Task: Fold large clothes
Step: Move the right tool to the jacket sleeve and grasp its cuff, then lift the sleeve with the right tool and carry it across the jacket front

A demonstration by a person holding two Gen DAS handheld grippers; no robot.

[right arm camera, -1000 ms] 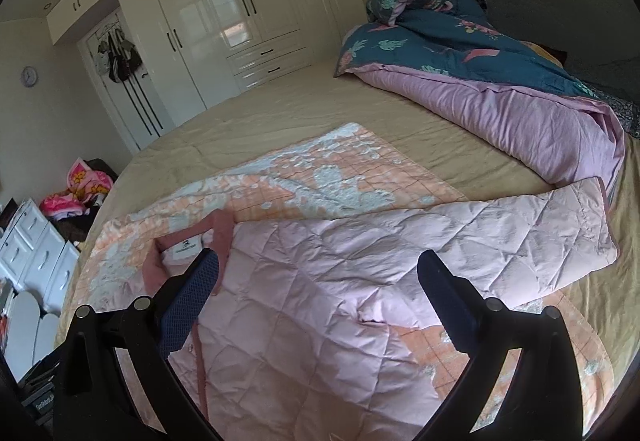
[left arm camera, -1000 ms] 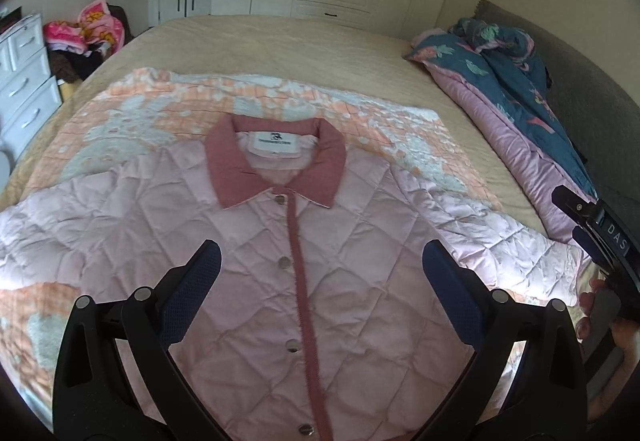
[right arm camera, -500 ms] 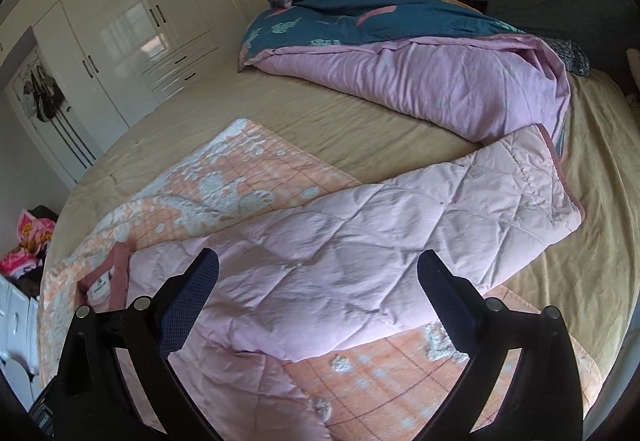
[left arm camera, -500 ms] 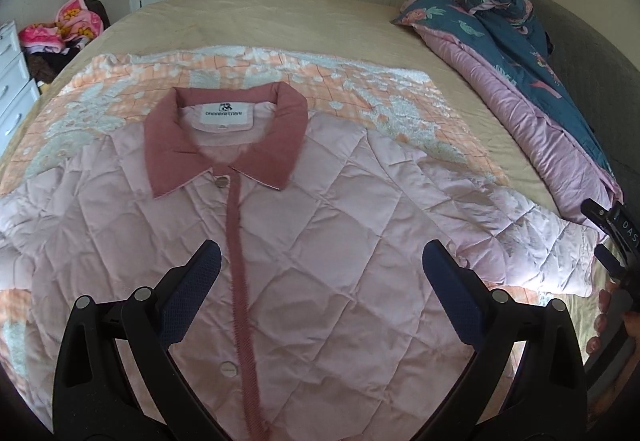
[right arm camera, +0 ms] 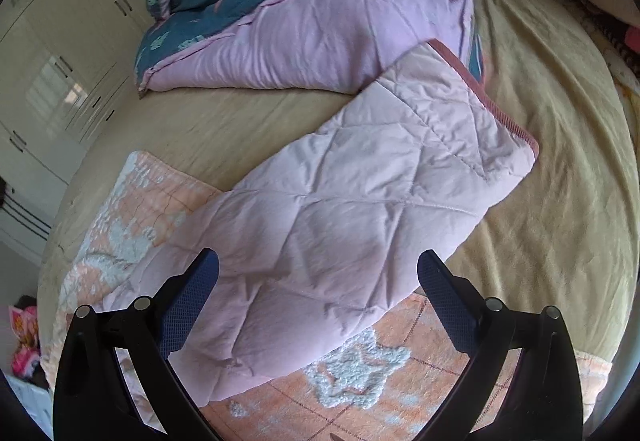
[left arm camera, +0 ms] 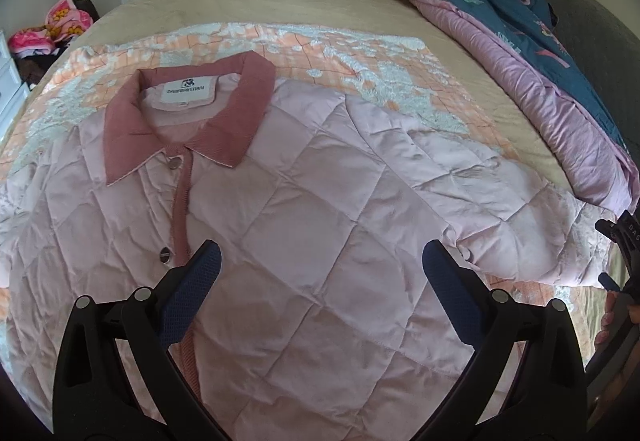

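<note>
Both tongs stand spread wide and grip nothing: the left tongs (left arm camera: 318, 265) hang over the chest of the jacket (left arm camera: 304, 225), the right tongs (right arm camera: 318, 273) over its sleeve (right arm camera: 360, 201). Since half a second ago the left camera has slid toward the sleeve side, so the collar (left arm camera: 180, 121) and the button strip (left arm camera: 182, 201) now sit further left in its view and only two snaps show above the left finger. The right camera has come nearer the sleeve and turned toward the headboard end of the bed (right arm camera: 560, 161); the cuff (right arm camera: 500, 109), trimmed in darker pink, now shows large at upper right, and the wardrobe (right arm camera: 60, 81) has slipped to the left edge. The jacket itself lies as it did, front up and buttoned, spread flat on the orange patterned blanket (left arm camera: 360, 57) in the middle of the bed, collar toward the wardrobe side. Its sleeve reaches off the blanket onto the tan sheet, and the cuff end lies against the folded quilt (right arm camera: 312, 33), lilac inside and teal outside, that is heaped along the headboard edge. In the left view the right tongs' black body and the fingers of a hand (left arm camera: 612, 315) on it show at the far right edge, just past the sleeve. A pile of bright pink cloth (left arm camera: 60, 25) lies off the bed's far left corner.
</note>
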